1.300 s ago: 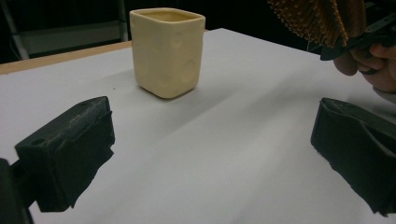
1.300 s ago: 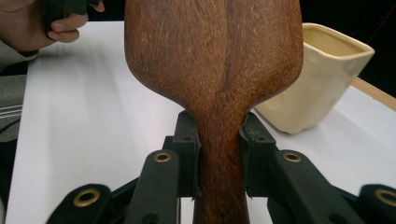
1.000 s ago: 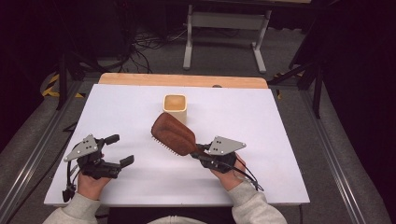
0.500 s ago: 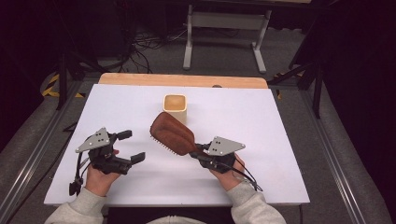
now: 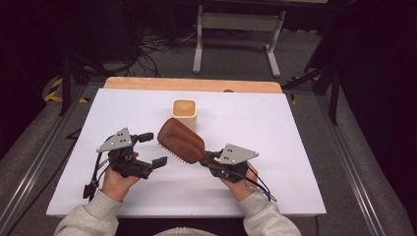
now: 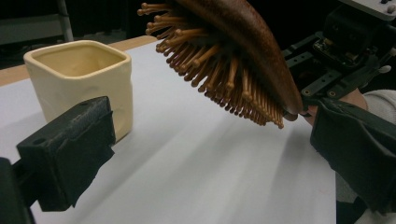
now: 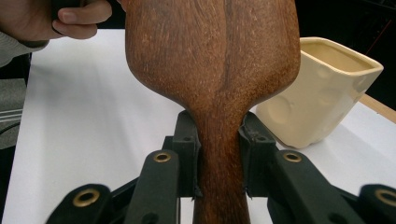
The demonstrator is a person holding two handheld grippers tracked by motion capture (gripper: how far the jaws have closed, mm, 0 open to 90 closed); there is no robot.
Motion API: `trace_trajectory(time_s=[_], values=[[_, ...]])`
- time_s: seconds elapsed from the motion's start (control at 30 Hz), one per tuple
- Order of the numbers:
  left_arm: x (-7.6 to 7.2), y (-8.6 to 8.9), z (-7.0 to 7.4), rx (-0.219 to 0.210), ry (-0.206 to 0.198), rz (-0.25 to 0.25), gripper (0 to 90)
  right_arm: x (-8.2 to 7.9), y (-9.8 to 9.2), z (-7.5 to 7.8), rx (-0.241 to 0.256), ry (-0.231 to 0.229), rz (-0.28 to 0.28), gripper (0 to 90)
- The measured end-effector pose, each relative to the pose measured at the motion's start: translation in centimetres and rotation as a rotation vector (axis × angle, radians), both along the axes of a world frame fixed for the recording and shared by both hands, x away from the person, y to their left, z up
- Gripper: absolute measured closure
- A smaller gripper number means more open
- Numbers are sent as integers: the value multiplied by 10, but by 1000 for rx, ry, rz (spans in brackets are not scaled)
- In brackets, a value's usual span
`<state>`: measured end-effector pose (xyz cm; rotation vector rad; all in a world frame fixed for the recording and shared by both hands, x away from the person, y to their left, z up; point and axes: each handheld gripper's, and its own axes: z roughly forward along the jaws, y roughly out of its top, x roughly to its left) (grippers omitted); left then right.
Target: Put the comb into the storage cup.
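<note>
A brown wooden hairbrush [image 5: 181, 140] is held off the white table, bristles down, head pointing toward the far left. My right gripper [image 5: 210, 161] is shut on its handle; in the right gripper view the two jaws pinch the handle of the hairbrush [image 7: 215, 60] at the gripper [image 7: 219, 158]. My left gripper [image 5: 153, 149] stands open just left of the brush head, holding nothing. In the left gripper view the bristles of the hairbrush [image 6: 224, 79] hang above the gap of this gripper [image 6: 210, 156]. A cream square cup [image 5: 185, 114] stands upright behind the brush.
The white table top [image 5: 295, 147] ends in a wooden strip [image 5: 192, 84] at the back. The cup [image 7: 322, 93] sits close to the right of the brush head; the cup [image 6: 79, 79] is empty. A hand [image 7: 70, 18] shows at the upper left.
My left gripper has moved right and a little forward, closing in on the brush head with its jaws still open. The right gripper and the brush have stayed put.
</note>
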<state>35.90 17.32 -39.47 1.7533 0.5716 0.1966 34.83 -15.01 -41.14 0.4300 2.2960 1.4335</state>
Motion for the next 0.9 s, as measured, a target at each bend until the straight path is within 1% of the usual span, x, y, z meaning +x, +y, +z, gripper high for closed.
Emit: trace_trajectory(time_s=[0.17, 0.2, 0.27, 0.33, 0.5, 0.57, 0.6, 0.63, 0.67, 0.7, 0.77, 0.8, 0.83, 0.9], values=[[3, -8, 2, 15, 11, -4, 18, 0, 0, 0, 1, 0, -2, 720], [3, -10, 3, 18, 19, -5, 18, 0, 0, 0, 0, -1, -2, 720], [5, -17, 3, 33, 21, -16, 18, 0, 0, 0, -1, -1, -1, 720], [6, -21, 3, 22, 34, -18, 19, 0, 1, 0, -5, -5, -4, 720], [9, -29, 5, 28, 48, -33, 26, -1, 2, -1, -12, -11, -4, 720], [10, -33, 5, 34, 48, -43, 38, -1, 2, -2, -17, -13, -3, 720], [10, -35, 5, 31, 56, -47, 48, -1, 3, -2, -17, -14, -4, 719], [10, -37, 6, 42, 56, -47, 50, -1, 3, -2, -20, -16, -3, 719], [10, -37, 6, 42, 56, -47, 63, -2, 4, -2, -24, -23, -5, 720], [10, -39, 6, 50, 57, -37, 85, -2, 4, -2, -25, -26, -4, 719], [10, -39, 6, 52, 58, -30, 120, -2, 4, -2, -25, -25, -3, 719], [11, -38, 6, 43, 77, -30, 120, -2, 4, -2, -30, -29, -6, 719], [12, -38, 6, 40, 78, -32, 154, -2, 4, -3, -36, -37, -14, 719], [12, -38, 6, 35, 96, -28, 187, -2, 4, -4, -38, -38, -18, 719]])
